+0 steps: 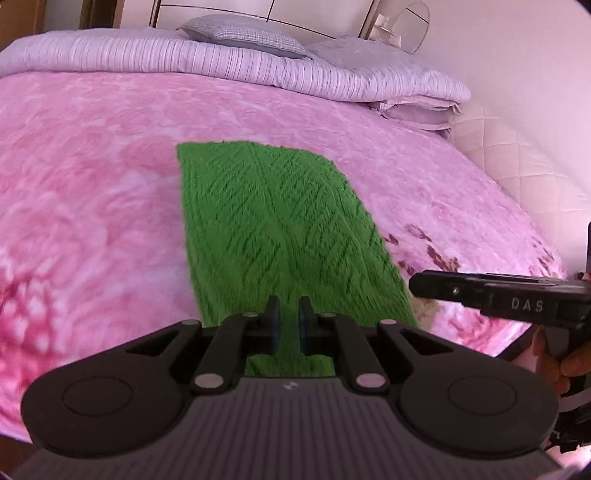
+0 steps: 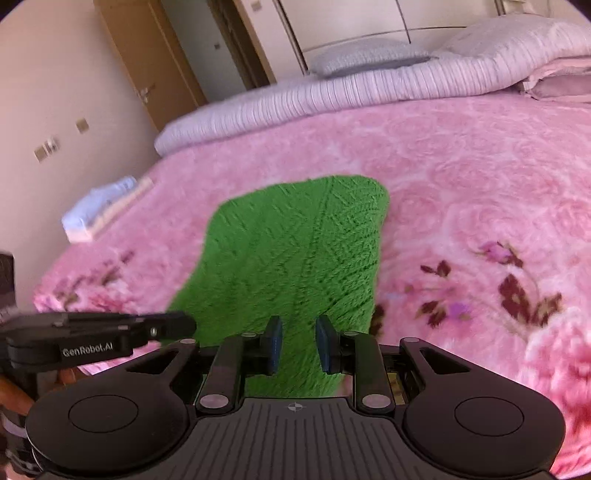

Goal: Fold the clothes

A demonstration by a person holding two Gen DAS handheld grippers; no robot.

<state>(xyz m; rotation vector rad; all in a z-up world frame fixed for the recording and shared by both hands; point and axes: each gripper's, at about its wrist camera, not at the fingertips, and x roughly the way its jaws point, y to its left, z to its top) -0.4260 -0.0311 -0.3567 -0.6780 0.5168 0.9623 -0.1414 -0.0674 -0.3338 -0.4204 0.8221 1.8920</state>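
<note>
A green knit garment (image 1: 280,229) is lying flat on the pink floral blanket (image 1: 92,192) that is covering the bed, folded into a long narrow rectangle running away from both cameras toward the headboard. The left tool (image 1: 289,325) is hanging over the near end of the garment, its two blue-padded fingers (image 1: 275,325) standing close together with only a slim gap showing green between them; nothing is being gripped, and the pads are not pressing on the cloth. The right tool (image 2: 298,345) is hovering over the same near end from the other side, its fingers (image 2: 325,347) standing a little further apart, also narrow, with bare green knit showing in the gap and nothing pinched. In the left wrist view the right tool is reaching in from the right edge, just beside the garment's near right corner, with part of a hand (image 1: 569,365) showing under it. In the right wrist view the left tool (image 2: 177,325) is coming in from the left edge, near the garment's near left corner. A striped quilt (image 1: 221,62) and pillows (image 1: 243,35) are lying rolled along the head of the bed, well apart from the garment. A small white bundle (image 2: 99,210) is sitting at the bed's far left edge.
</note>
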